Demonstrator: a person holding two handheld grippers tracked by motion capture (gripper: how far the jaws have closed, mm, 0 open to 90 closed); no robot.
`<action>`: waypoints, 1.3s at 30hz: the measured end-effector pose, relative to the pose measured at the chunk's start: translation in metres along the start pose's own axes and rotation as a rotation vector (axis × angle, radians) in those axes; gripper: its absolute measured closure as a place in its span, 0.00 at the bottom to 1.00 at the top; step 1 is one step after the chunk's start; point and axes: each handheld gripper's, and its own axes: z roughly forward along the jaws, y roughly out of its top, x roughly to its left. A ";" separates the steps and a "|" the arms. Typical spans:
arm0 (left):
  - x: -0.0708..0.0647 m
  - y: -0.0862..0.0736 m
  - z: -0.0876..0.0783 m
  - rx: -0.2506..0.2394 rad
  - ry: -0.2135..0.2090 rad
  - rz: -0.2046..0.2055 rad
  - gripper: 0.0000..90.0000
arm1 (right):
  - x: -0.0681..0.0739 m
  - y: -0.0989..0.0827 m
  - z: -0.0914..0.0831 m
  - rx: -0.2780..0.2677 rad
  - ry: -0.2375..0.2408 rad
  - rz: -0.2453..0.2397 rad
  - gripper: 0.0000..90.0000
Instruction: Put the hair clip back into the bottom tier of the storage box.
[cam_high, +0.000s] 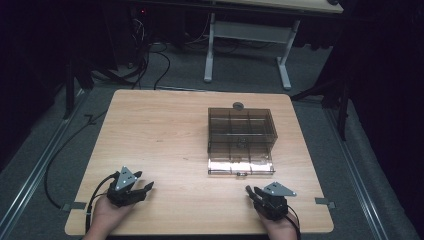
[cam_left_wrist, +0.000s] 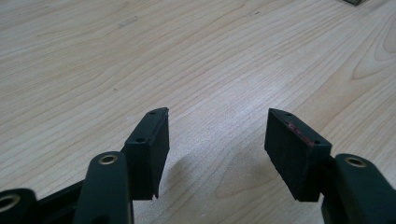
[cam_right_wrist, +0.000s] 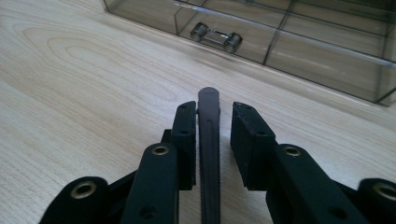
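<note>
Resting on the near tabletop (cam_high: 165, 135), the left hand-held gripper (cam_left_wrist: 217, 135) is gaping wide, empty. The right hand-held gripper (cam_right_wrist: 212, 126) is flanking a dark strip (cam_right_wrist: 208, 140), jaws narrowly parted. Likely next: reaching the compartment box (cam_high: 241, 140) beyond it and taking its latch (cam_right_wrist: 216, 36).

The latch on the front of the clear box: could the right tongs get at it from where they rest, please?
Probably yes: bare table lies between the right tongs and the latch, though a dark strip sits between their jaws.

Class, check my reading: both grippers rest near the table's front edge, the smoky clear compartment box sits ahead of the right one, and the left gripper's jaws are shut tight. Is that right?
Not quite. The left gripper is open: the left gripper view shows its jaws wide apart over bare table. The rest stands: both grippers sit near the front edge, with the compartment box ahead of the right gripper.
</note>
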 end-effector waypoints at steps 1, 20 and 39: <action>0.000 0.000 0.000 -0.003 -0.005 0.002 0.45 | -0.002 0.000 -0.001 -0.005 -0.010 0.010 0.78; 0.002 -0.001 -0.002 -0.031 -0.032 -0.012 0.47 | -0.018 0.010 -0.007 0.033 -0.054 0.072 0.73; -0.001 -0.001 -0.003 -0.034 -0.018 0.015 0.45 | -0.017 0.028 -0.009 0.227 -0.025 0.052 0.82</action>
